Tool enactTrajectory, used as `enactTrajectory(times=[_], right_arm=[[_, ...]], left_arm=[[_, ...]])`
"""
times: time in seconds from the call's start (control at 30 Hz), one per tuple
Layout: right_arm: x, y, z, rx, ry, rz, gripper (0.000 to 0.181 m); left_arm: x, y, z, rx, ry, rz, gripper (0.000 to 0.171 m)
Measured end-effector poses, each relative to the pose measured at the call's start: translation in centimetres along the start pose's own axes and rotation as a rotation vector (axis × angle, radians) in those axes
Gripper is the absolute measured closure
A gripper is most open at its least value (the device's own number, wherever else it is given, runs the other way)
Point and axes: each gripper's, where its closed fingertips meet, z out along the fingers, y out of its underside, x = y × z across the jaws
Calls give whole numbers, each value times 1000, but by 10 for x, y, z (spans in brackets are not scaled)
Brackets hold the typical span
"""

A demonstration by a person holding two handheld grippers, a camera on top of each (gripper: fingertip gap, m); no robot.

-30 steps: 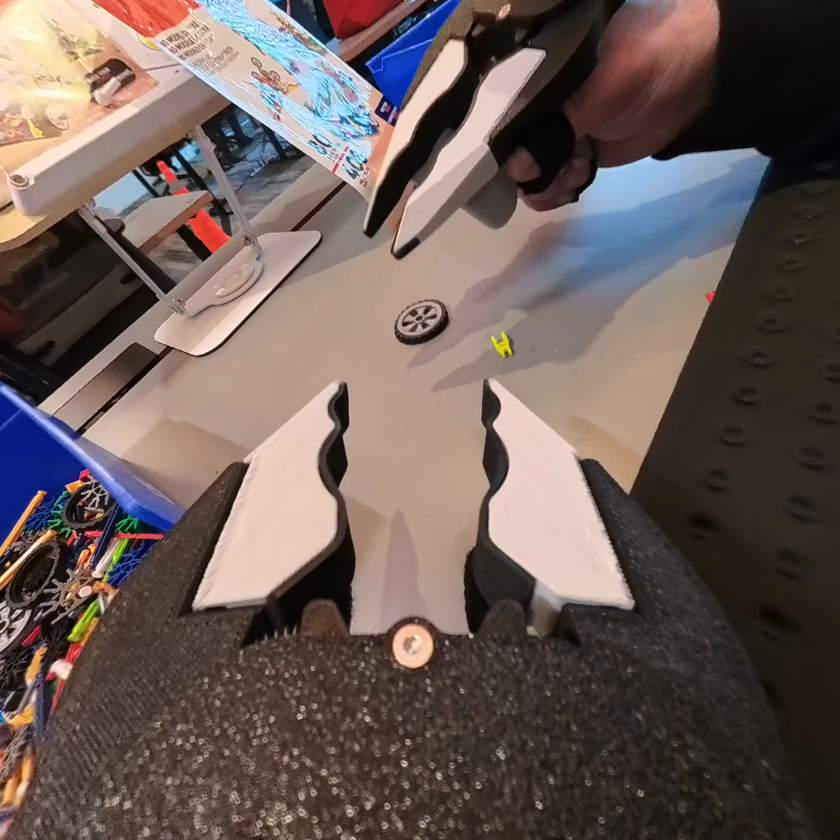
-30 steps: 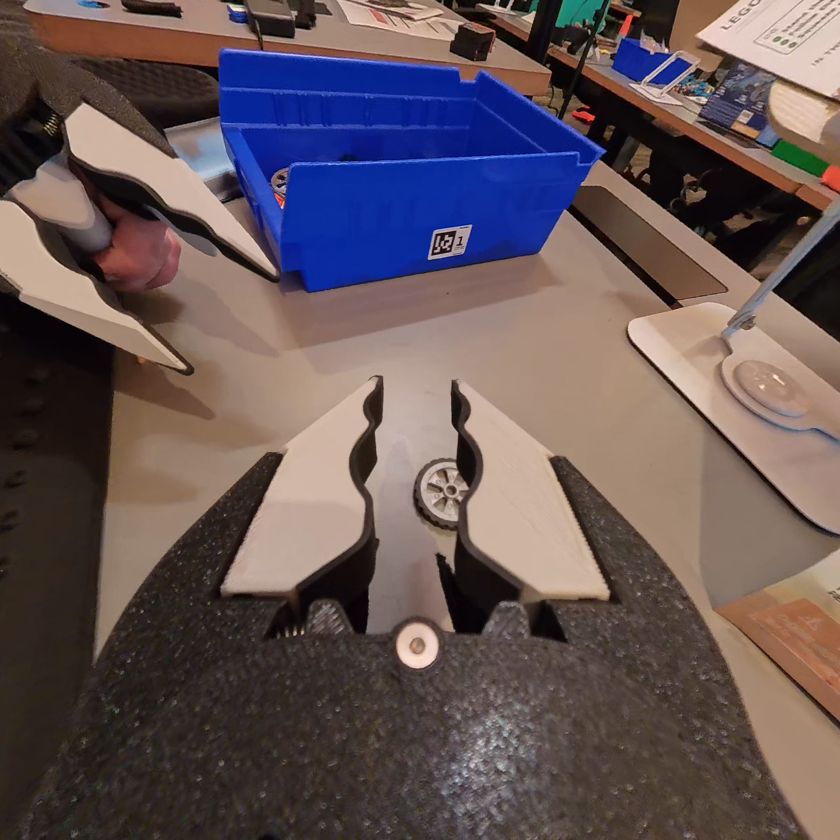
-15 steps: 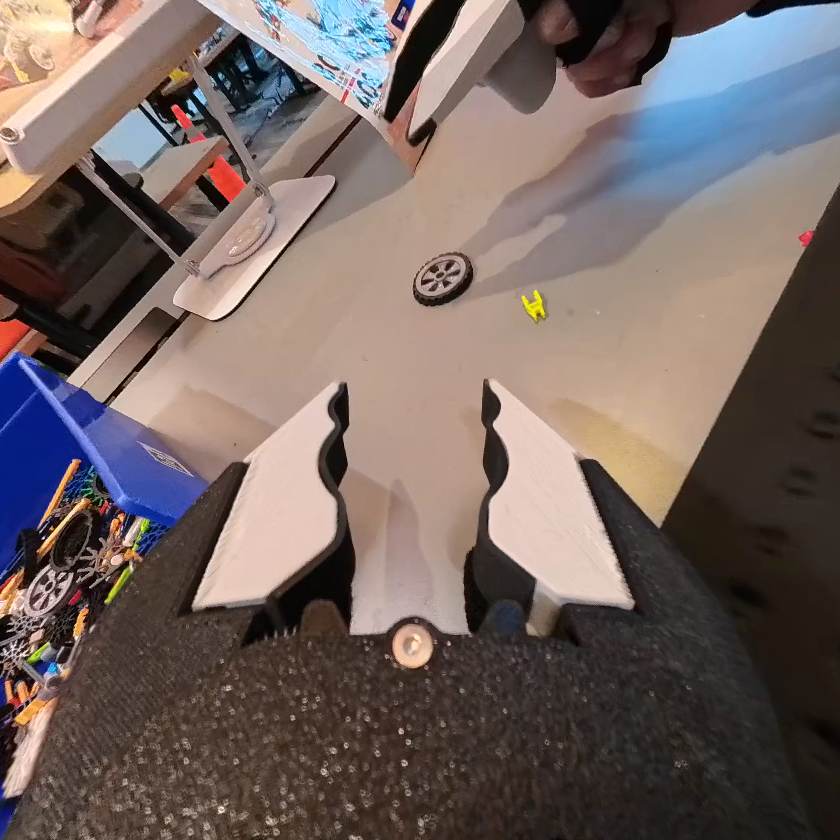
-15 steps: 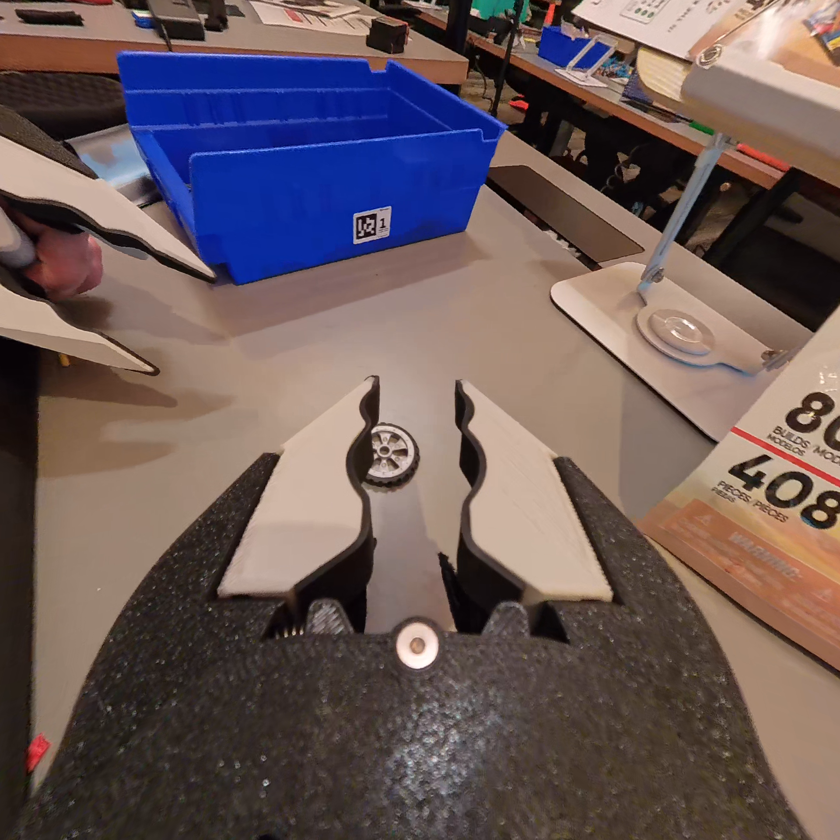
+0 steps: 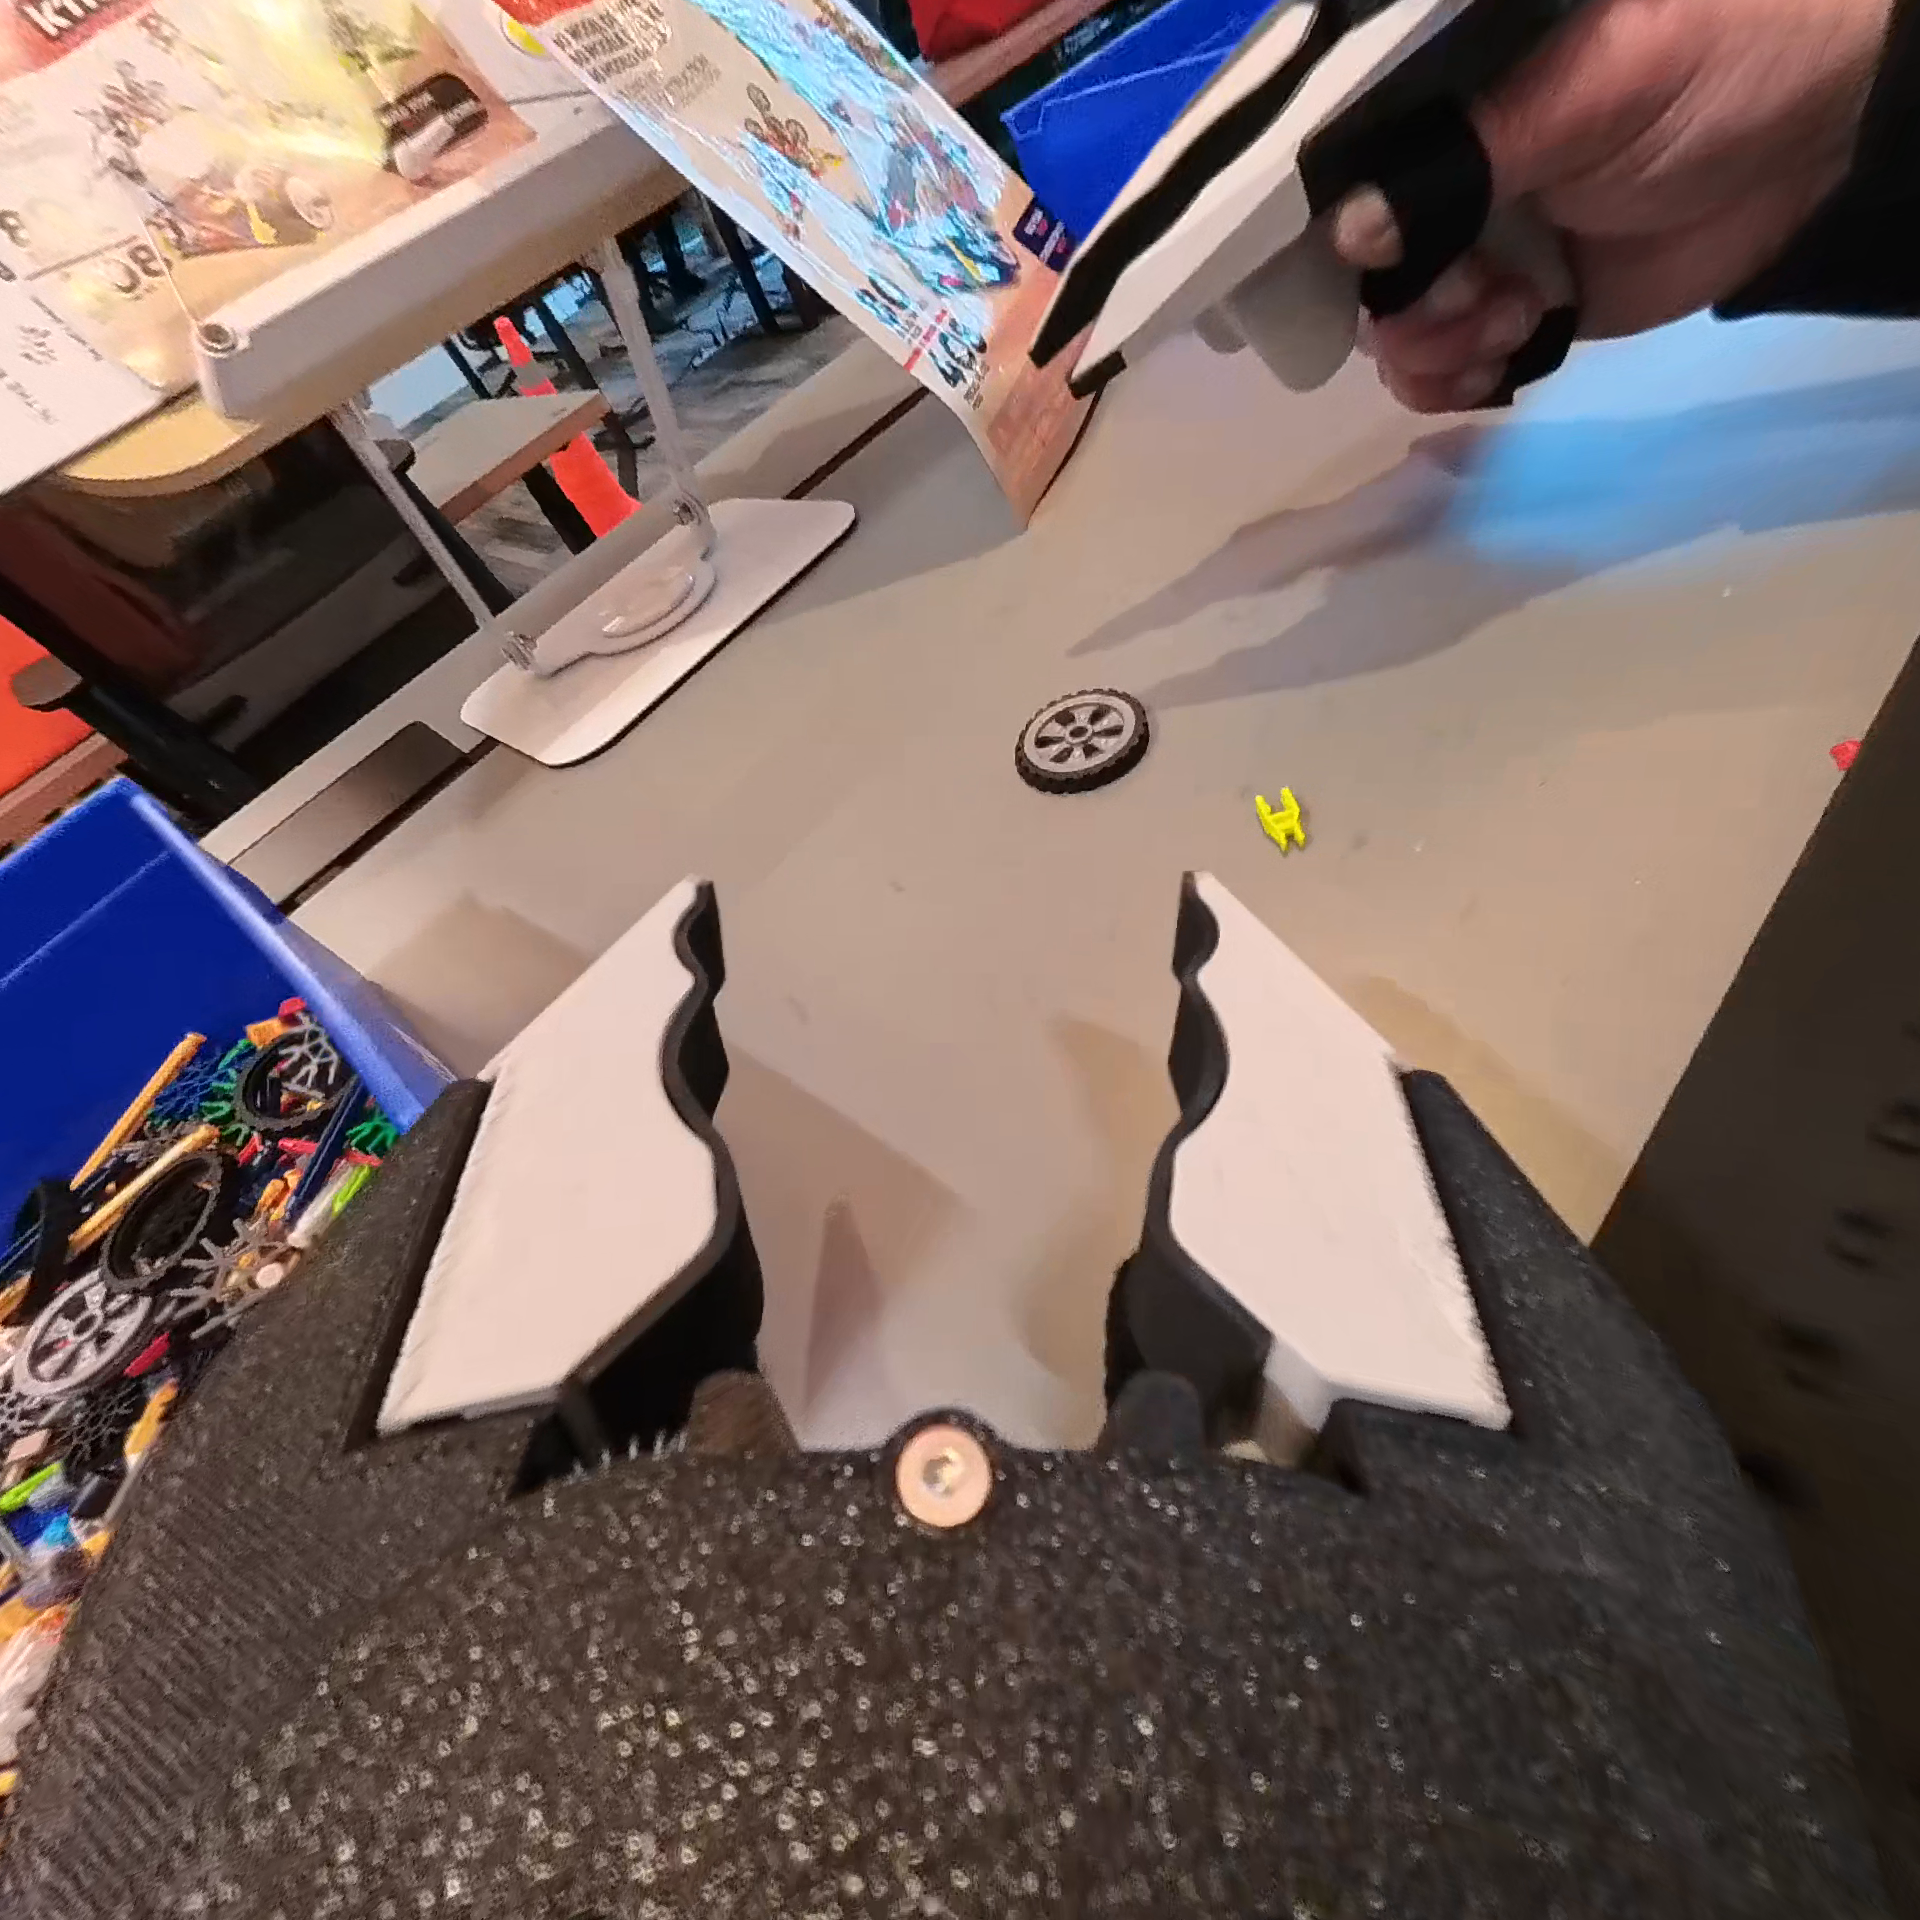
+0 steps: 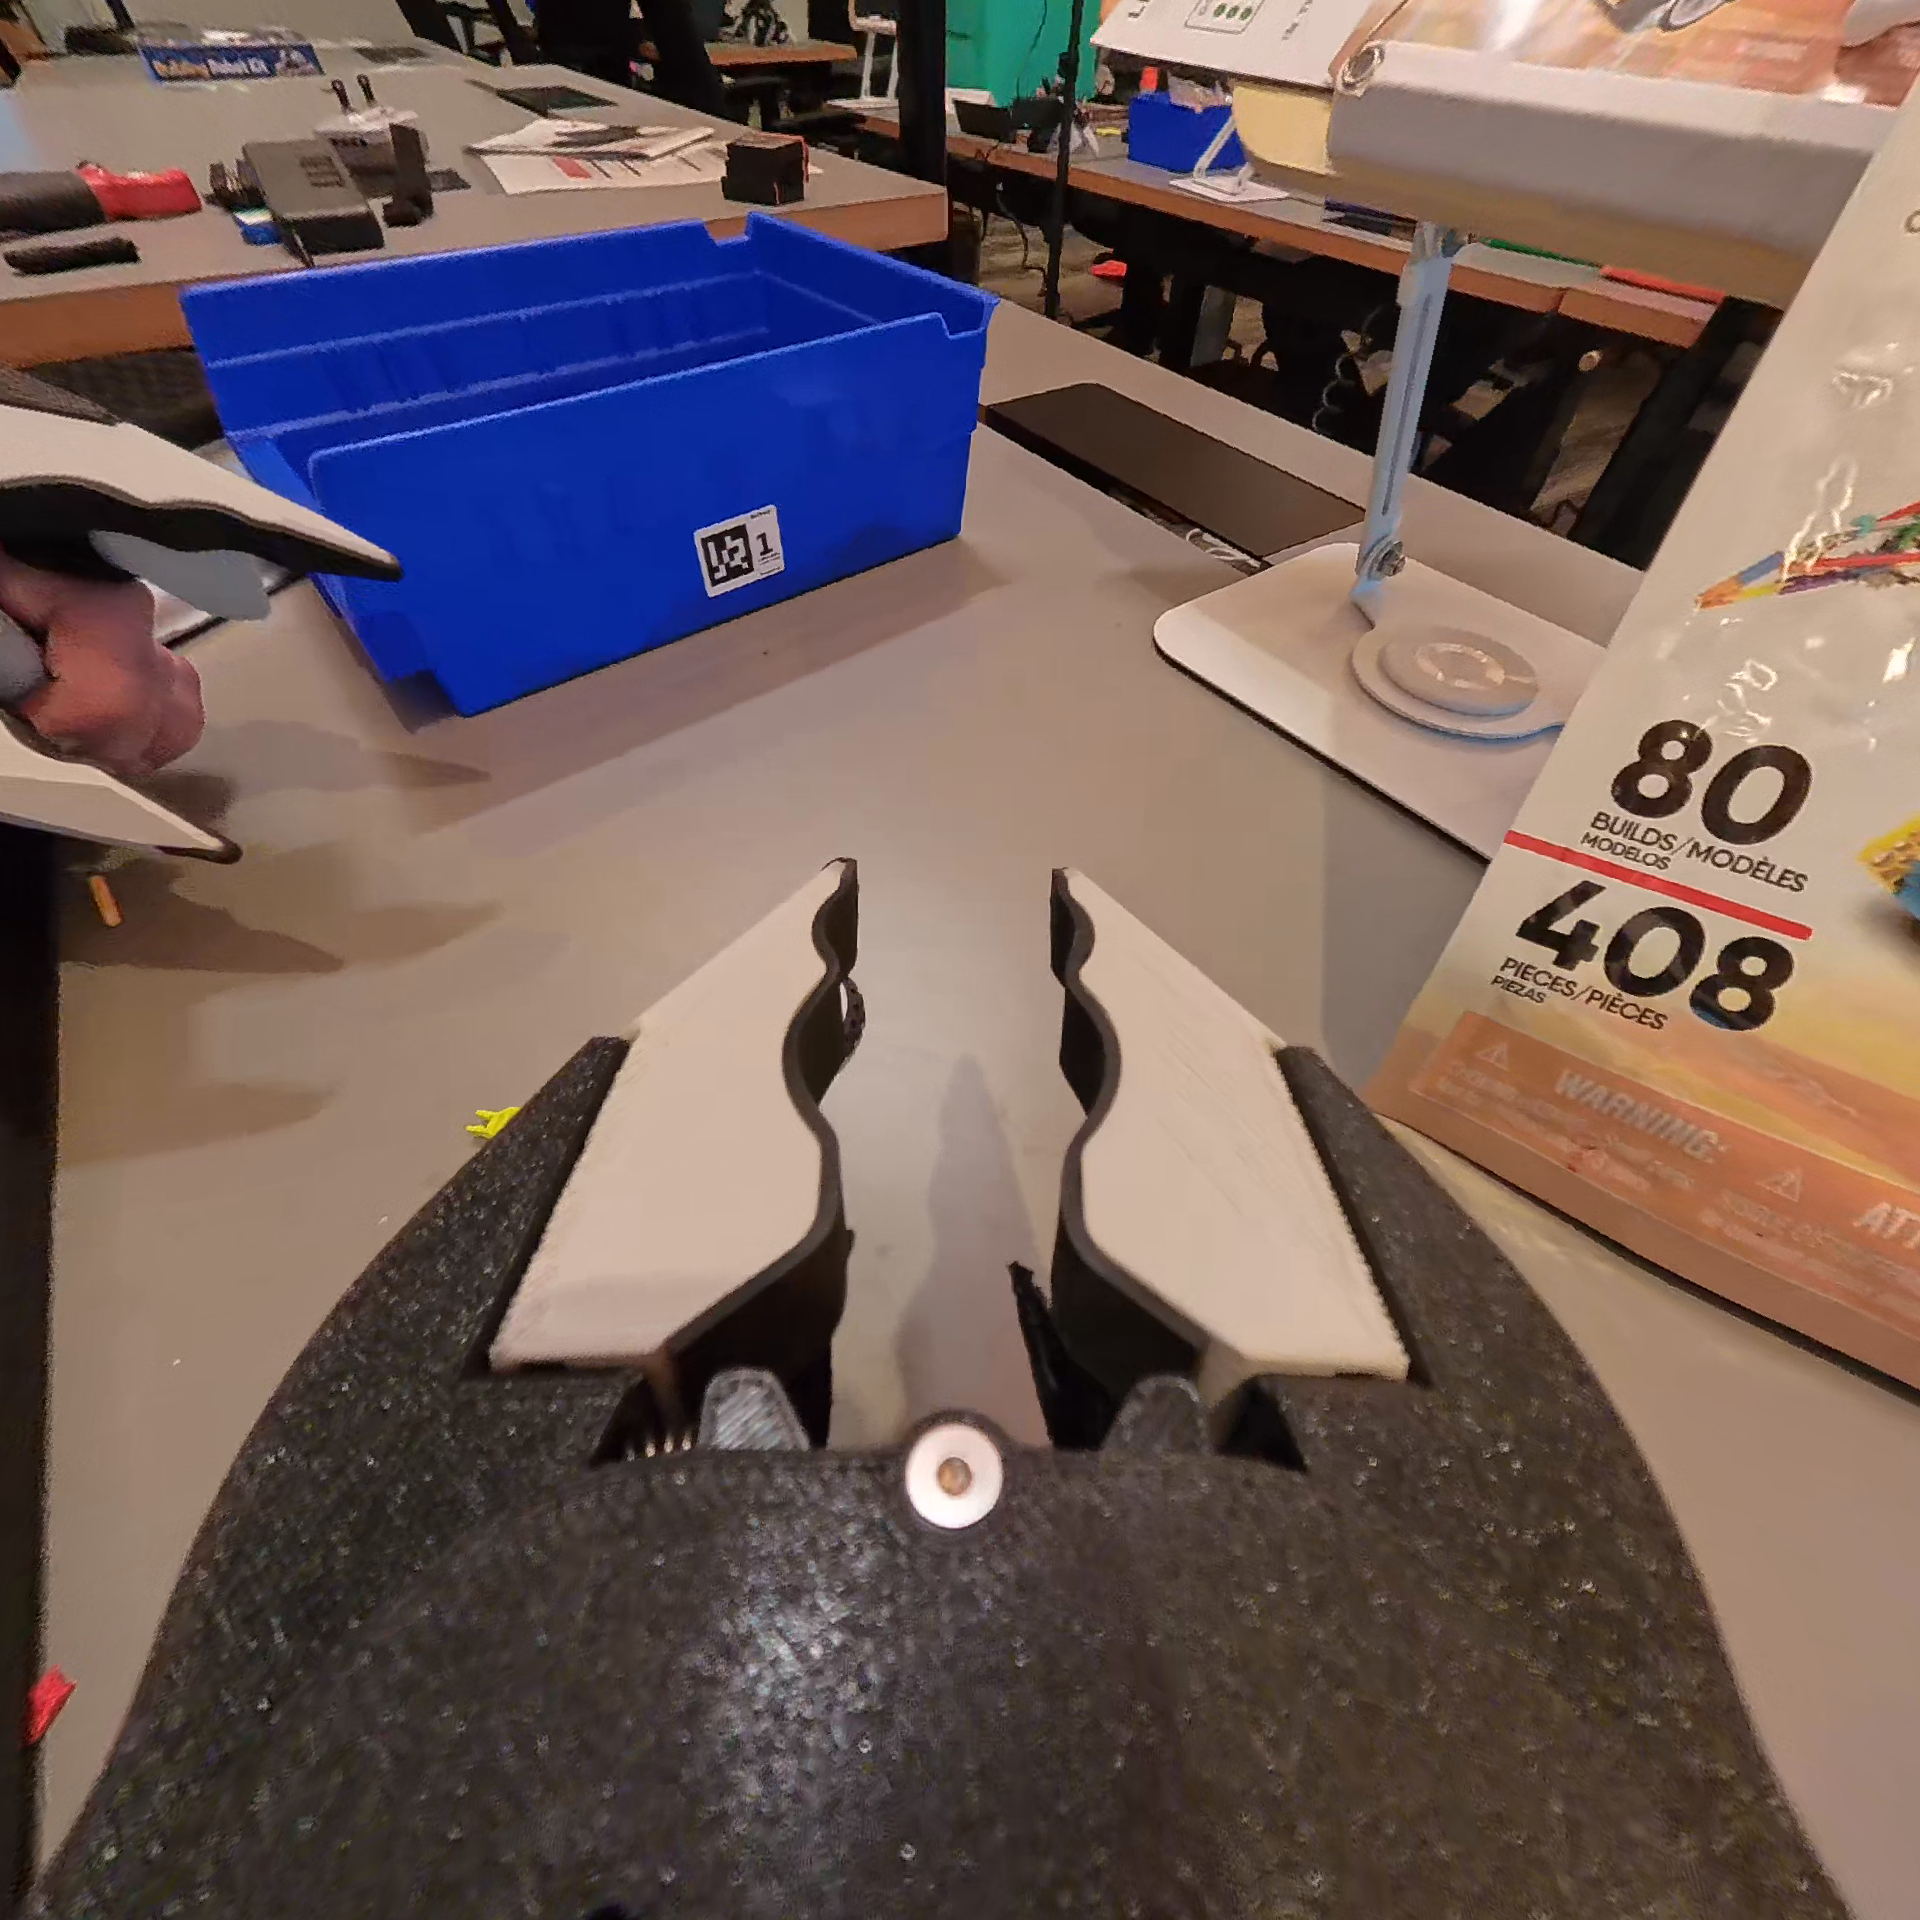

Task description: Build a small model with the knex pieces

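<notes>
Wheel [image 5: 1082, 742]: small, black tyre, grey spoked hub, lying flat on the grey table [image 5: 935, 935], axle pointing straight up, no long axis to speak of. Sits ahead of the left gripper [image 5: 945, 894] and slightly right of its jaw centreline, well clear of both tips. Left jaws spread wide, nothing between them but bare tabletop.

Yellow clip [image 5: 1281, 821]: tiny, lying beyond the right-hand tip of the left jaws, just beside the wheel, not touching it.

Right gripper [image 6: 954, 878]: jaws partly open, narrower than the left pair, holding nothing. Only a sliver of tyre [image 6: 852, 1013] peeks out past the inner edge of its left finger [image 6: 717, 1122]; cannot tell whether finger and tyre touch. Same yellow clip [image 6: 490, 1121] just outside that finger. Seen from the left wrist view, right gripper [image 5: 1070, 358] held in a hand [image 5: 1662, 177], high above the table and far beyond the wheel.

Blue bin [image 6: 623, 499] well ahead and left of the right jaws, marker sticker on its front wall; same bin [image 5: 125, 935] left of the left jaws, full of mixed construction pieces. Printed box [image 6: 1714, 935] just right of the right jaws. White lamp base [image 6: 1382, 665] farther ahead on the right.
</notes>
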Motion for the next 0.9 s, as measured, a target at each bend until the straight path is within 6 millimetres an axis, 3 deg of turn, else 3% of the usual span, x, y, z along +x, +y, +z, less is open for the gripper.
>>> enactTrajectory(times=[0.33, 0.5, 0.63, 0.73, 0.9], right_arm=[[6, 9, 2, -26, 15, -11, 141], [4, 8, -11, 1, 41, -90, 134], [2, 20, -23, -29, 112, -145, 130], [-12, 20, -36, -8, 164, -181, 130], [-52, 29, -53, -15, 216, -276, 130]], left_arm=[[3, -8, -6, 40, 6, 26, 89], [6, -3, -2, 6, 0, 58, 91], [5, 2, 0, -27, -30, 108, 91], [6, 2, 0, -28, -37, 119, 92], [8, 8, 4, -53, -10, 100, 92]])
